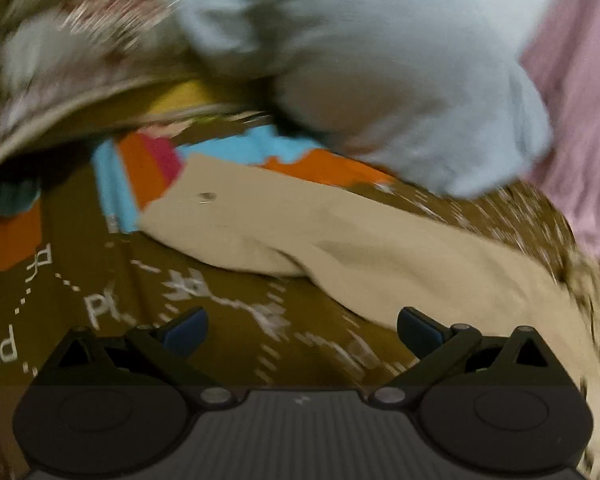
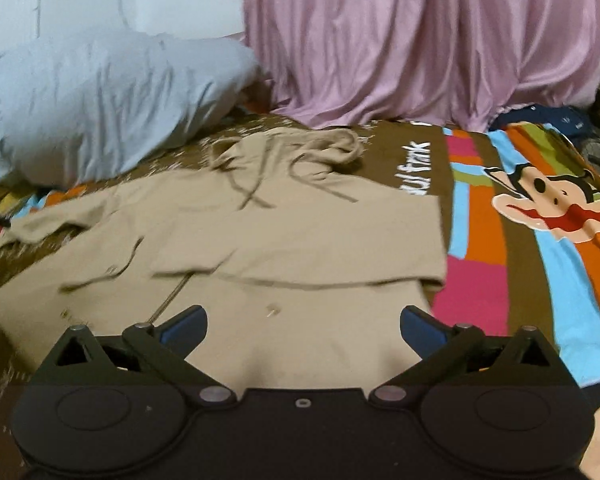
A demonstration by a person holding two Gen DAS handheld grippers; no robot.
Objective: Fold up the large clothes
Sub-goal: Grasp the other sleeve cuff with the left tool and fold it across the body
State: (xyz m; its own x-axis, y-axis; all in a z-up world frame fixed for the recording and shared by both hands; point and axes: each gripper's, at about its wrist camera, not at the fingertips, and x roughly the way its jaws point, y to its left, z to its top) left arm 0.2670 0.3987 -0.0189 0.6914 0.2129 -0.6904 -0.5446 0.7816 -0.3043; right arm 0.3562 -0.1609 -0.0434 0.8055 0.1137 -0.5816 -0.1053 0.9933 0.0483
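Both tongs, left (image 1: 302, 326) and right (image 2: 303, 326), gape empty; I'd next pinch the hoodie (image 2: 300, 224) hem at both corners, evenly.

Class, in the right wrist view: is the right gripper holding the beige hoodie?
No: the right gripper is open, its fingers clear of the hoodie.

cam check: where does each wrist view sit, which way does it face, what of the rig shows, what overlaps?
Left wrist: on the left gripper, angled down across the bed at a beige sleeve; its open blue-padded fingers show.
Right wrist: on the right gripper, facing the beige hoodie and the pink curtain; its open fingers show.
Shared: hoodie, pale blue pillow, cartoon bedsheet, curtain.
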